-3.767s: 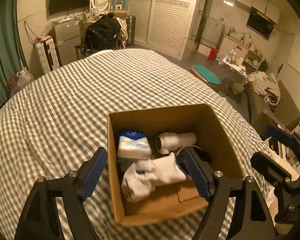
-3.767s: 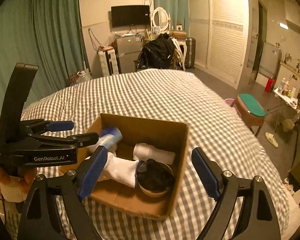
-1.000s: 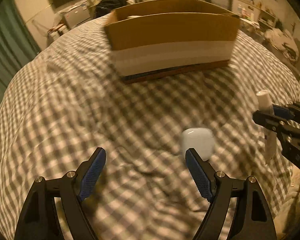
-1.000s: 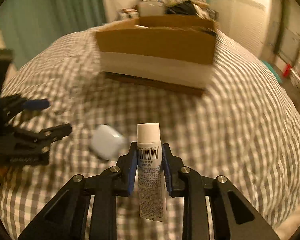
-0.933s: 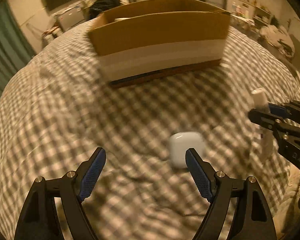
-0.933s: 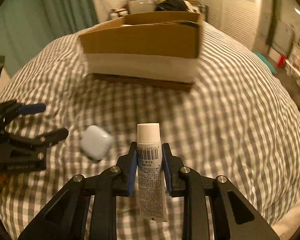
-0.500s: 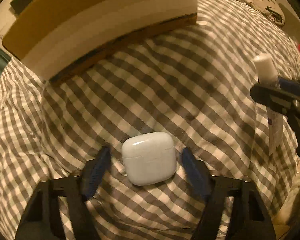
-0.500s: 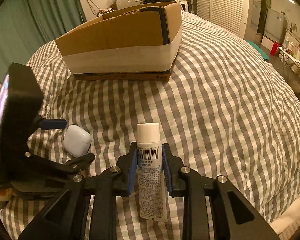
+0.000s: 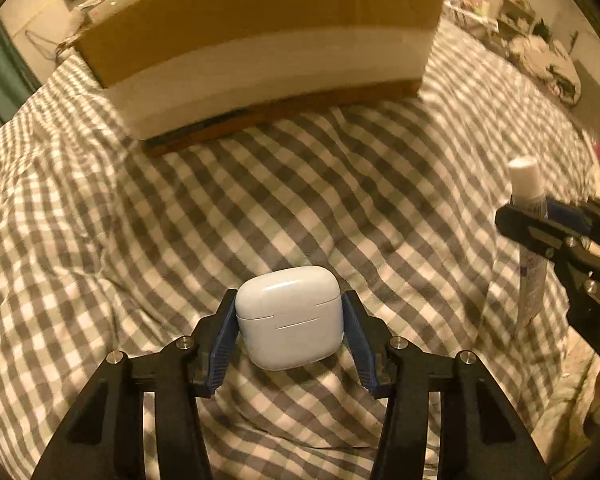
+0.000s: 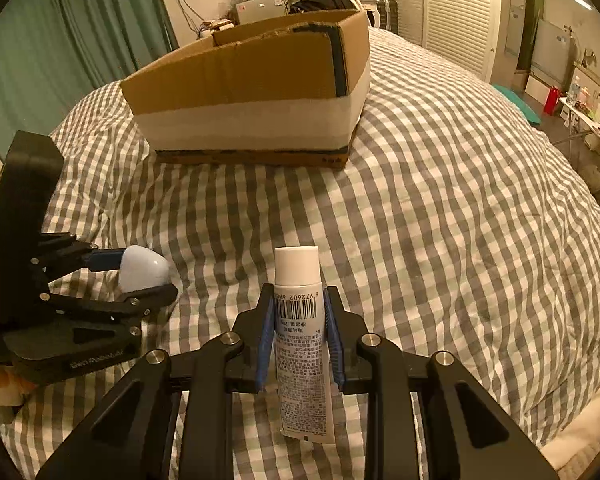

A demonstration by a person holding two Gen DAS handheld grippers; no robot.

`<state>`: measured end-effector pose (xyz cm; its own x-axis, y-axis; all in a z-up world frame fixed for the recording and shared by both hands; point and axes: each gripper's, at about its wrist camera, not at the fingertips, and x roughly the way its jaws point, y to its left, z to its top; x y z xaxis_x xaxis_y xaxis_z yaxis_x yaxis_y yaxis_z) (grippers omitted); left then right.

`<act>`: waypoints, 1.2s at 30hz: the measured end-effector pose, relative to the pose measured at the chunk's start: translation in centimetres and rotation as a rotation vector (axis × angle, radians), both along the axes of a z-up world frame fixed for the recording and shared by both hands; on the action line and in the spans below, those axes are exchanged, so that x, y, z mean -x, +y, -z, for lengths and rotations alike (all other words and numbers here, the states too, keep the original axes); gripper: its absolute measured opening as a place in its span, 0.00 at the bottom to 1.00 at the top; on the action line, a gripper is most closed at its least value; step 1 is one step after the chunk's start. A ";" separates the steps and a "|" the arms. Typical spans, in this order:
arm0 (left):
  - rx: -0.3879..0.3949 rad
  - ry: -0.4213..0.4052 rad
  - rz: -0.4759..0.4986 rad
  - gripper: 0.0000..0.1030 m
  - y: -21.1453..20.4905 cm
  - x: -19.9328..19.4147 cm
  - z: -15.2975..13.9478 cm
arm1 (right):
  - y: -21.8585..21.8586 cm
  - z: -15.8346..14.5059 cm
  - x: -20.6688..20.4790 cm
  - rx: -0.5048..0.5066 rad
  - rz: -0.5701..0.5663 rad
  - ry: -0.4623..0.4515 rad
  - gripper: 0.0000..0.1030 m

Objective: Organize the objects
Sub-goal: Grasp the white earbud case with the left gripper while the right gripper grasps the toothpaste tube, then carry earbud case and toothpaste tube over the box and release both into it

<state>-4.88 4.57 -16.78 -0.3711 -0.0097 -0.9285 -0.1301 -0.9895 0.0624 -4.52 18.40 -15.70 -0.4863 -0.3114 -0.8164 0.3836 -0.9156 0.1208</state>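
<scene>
A: Left gripper [image 9: 289,322] jaws narrowed onto the white earbud case [image 9: 289,316], blue pads [image 9: 224,336] touching both its sides. Case sits lid seam toward the camera, right at the bedspread [image 9: 180,220]; can't tell if it's lifted off the fabric.

B: Right side?

A: Right gripper [image 10: 299,334] jaws clamped on a white tube [image 10: 300,344], cap up, barcode facing the camera, crimped end hanging below the pads. Held upright above the bed.

B: Relative positions?

A: In the right wrist view the left gripper [image 10: 140,276] is low on the left with the case [image 10: 143,269] pinched between its jaws, near the tube but apart. In the left wrist view the tube [image 9: 529,216] is at the far right edge.

B: Box?

A: Cardboard box [image 10: 252,92] further back on the checked bed, open top, white band round the lower walls, dark tape along one corner. Contents not visible from this low angle. Bare bedspread between both grippers and the box; cover is wrinkled. Bed edge drops off to the right.
</scene>
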 end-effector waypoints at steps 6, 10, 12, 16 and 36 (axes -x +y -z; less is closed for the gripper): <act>-0.031 0.034 -0.019 0.51 -0.3 -0.9 -2.2 | -0.3 -1.2 -0.3 -0.004 -0.007 0.027 0.22; -0.047 0.058 -0.023 0.51 -0.6 -1.4 -3.2 | -0.5 -2.6 -0.8 -0.004 -0.012 0.052 0.22; -0.053 0.072 -0.025 0.51 -0.5 -2.4 -3.2 | -0.6 -3.3 -1.1 -0.005 -0.013 0.069 0.22; -0.068 0.101 -0.042 0.51 -1.3 -3.4 -4.9 | -0.8 -4.8 -1.8 -0.005 -0.012 0.100 0.22; -0.132 0.292 -0.076 0.51 -2.6 -2.3 -14.3 | -2.3 -13.2 -1.9 0.015 -0.063 0.249 0.22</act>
<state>-2.54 1.93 -2.45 -0.6246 0.0659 -0.7782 -0.0516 -0.9977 -0.0431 -2.63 16.06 -2.49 -0.6513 -0.3588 -0.6686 0.4595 -0.8877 0.0288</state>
